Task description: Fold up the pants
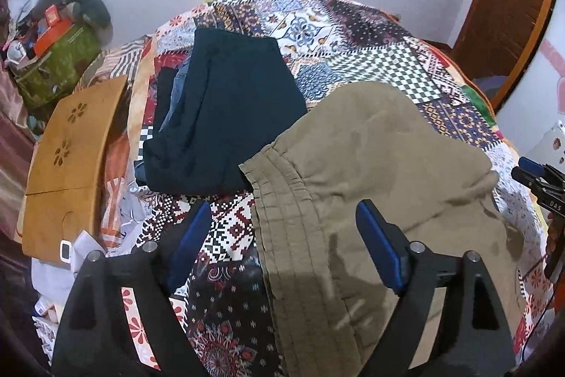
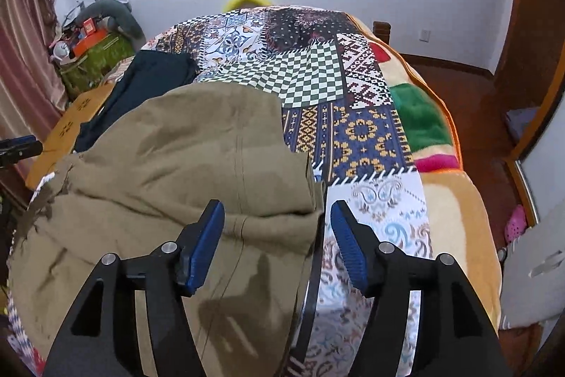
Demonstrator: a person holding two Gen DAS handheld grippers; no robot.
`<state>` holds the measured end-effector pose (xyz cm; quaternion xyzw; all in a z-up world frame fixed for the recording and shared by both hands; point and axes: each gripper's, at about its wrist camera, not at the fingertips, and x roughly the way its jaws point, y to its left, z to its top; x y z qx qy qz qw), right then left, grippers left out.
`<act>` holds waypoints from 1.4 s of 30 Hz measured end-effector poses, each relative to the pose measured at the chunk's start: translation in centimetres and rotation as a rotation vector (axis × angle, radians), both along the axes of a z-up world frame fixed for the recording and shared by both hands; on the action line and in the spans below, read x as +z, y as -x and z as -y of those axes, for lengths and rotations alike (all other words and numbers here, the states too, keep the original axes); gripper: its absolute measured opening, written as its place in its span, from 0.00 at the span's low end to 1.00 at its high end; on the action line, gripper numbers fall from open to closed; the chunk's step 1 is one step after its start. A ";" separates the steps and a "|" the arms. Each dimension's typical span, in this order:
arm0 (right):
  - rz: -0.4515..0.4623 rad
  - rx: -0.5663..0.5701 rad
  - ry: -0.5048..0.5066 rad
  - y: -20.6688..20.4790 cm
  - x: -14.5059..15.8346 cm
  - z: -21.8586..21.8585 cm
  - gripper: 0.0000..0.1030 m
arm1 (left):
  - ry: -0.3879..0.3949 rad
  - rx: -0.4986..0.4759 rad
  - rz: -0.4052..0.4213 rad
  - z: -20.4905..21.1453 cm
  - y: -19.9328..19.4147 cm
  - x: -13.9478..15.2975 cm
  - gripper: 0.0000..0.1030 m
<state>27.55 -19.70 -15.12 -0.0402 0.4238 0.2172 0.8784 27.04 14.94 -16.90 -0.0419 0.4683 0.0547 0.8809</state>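
Note:
Olive-khaki pants (image 1: 370,165) lie folded over on the patchwork bedspread (image 1: 370,59), waistband toward the left. My left gripper (image 1: 282,232) is open above the waistband edge (image 1: 279,186), one finger over the pants, the other over the bedspread. In the right wrist view the pants (image 2: 183,147) fill the left half. My right gripper (image 2: 277,235) is open and straddles the pants' right edge (image 2: 310,200). It holds nothing. The right gripper's tip also shows at the left wrist view's right edge (image 1: 536,175).
A stack of folded dark clothes (image 1: 226,108) lies on the bed left of the pants. An orange-brown board (image 1: 70,158) sits at the bed's left edge, with a cluttered green box (image 1: 56,66) behind it. The bed's right edge (image 2: 455,143) drops to a wooden floor.

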 end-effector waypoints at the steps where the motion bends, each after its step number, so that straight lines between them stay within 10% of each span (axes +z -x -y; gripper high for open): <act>1: 0.000 -0.001 0.001 -0.4 -0.2 -0.1 0.57 | 0.000 0.001 -0.011 -0.1 -0.4 -0.4 0.81; 16: -0.103 0.017 -0.020 -5.3 -5.0 -0.7 0.57 | 0.038 -0.010 -0.139 -0.4 -3.8 -6.3 0.82; 23: -0.141 0.048 -0.029 -5.8 -6.3 -1.3 0.24 | 0.058 -0.015 -0.138 -0.4 -3.8 -7.1 0.82; 25: -0.131 0.045 -0.006 -5.7 -6.4 -1.2 0.14 | 0.070 -0.036 -0.121 -0.3 -3.6 -6.9 0.68; 29: -0.119 0.045 0.000 -5.5 -6.5 -0.7 0.09 | 0.040 -0.051 -0.094 0.0 -3.3 -6.5 0.51; 42: -0.122 0.029 0.080 -5.9 -7.6 -1.2 0.03 | 0.018 0.021 -0.078 -0.6 -2.5 -7.2 0.50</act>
